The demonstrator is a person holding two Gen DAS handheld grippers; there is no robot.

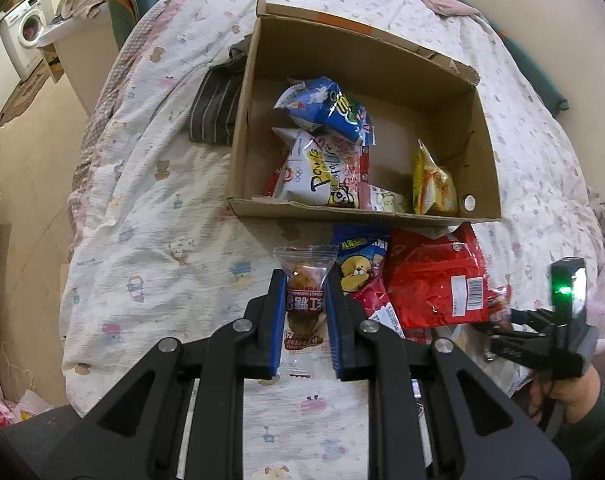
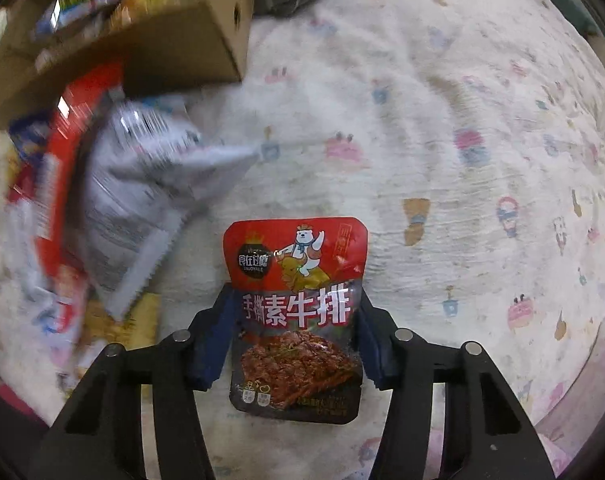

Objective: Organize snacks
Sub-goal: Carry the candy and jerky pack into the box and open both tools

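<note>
My left gripper (image 1: 304, 280) is shut on a clear-wrapped brown snack (image 1: 305, 280) just above the printed bedcover, in front of the cardboard box (image 1: 342, 210). The box holds several packets, among them a blue one (image 1: 322, 108), a white one (image 1: 322, 172) and a yellow one (image 1: 432, 184). A red bag (image 1: 430, 276) and a blue packet (image 1: 360, 264) lie in a pile against the box front. My right gripper (image 2: 293, 294) points down at the bed, shut on a red and black steak packet (image 2: 294, 256). A blurred silver bag (image 2: 142, 192) lies to its left.
The bedcover (image 1: 162, 220) spreads around the box. A dark striped cloth (image 1: 214, 108) lies against the box's left wall. A person's hand (image 1: 570, 396) holds the right gripper's body at the right edge. The floor and a washing machine (image 1: 24, 36) are far left.
</note>
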